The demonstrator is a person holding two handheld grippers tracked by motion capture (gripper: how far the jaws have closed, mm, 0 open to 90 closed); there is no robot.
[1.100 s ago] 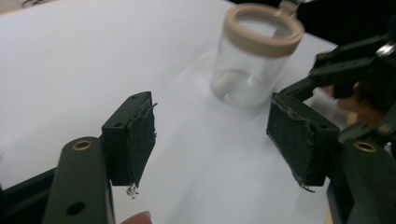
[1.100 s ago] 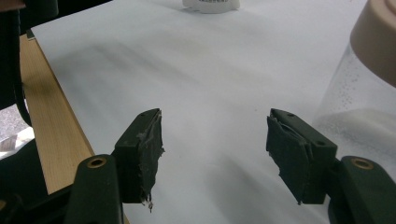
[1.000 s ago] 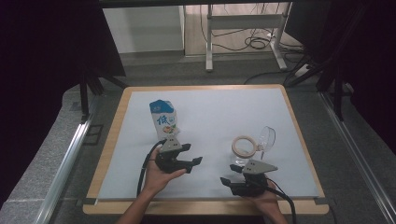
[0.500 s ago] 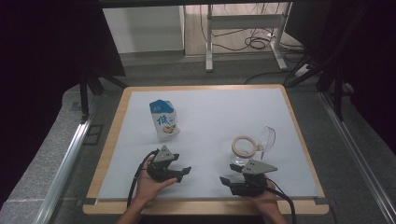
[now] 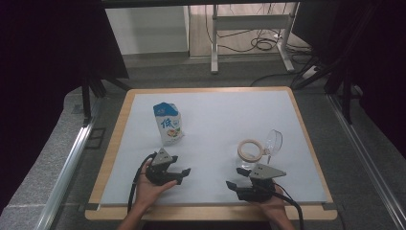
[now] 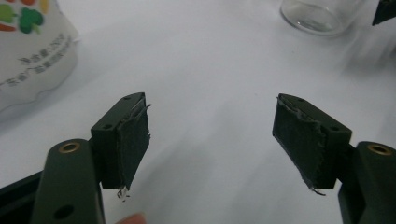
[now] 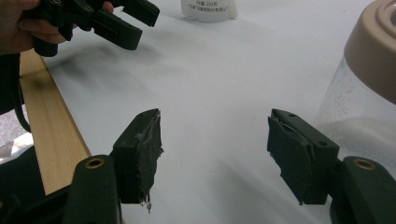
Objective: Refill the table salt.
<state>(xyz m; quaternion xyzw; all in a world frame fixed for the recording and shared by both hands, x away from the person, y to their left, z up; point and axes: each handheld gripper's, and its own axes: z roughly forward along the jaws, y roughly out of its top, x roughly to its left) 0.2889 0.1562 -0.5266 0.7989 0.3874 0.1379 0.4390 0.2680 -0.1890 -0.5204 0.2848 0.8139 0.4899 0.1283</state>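
- The left tool [image 5: 184,171] hangs low over the near left part of the bench [image 5: 215,115], its jaws standing apart with nothing but white surface between them, as the left gripper view makes plain.
- The right tool [image 5: 231,184] sits at the near right edge, jaws likewise spread and empty; in the right gripper view its right-hand pad [image 7: 292,149] is just beside the glass wall of the jar, not touching it as far as I can tell.
- The small milk carton [image 5: 168,123] stands upright on the left half of the bench, beyond the left tool and apart from it.
- The clear glass jar [image 5: 251,155] with its tan ring lid [image 5: 249,149] stands just beyond the right tool; a clear glass [image 5: 274,142] lies tilted right beside it.
- Step in hand, as I judge it: both tools are poised for a reach, nothing picked up yet.
- The next move likely calls for the right tool to swing toward the jar so both pads straddle its wall before closing; glass is slippery, so a square, centred grip matters.
- The left tool would need to travel forward to the carton and close across its narrow sides.
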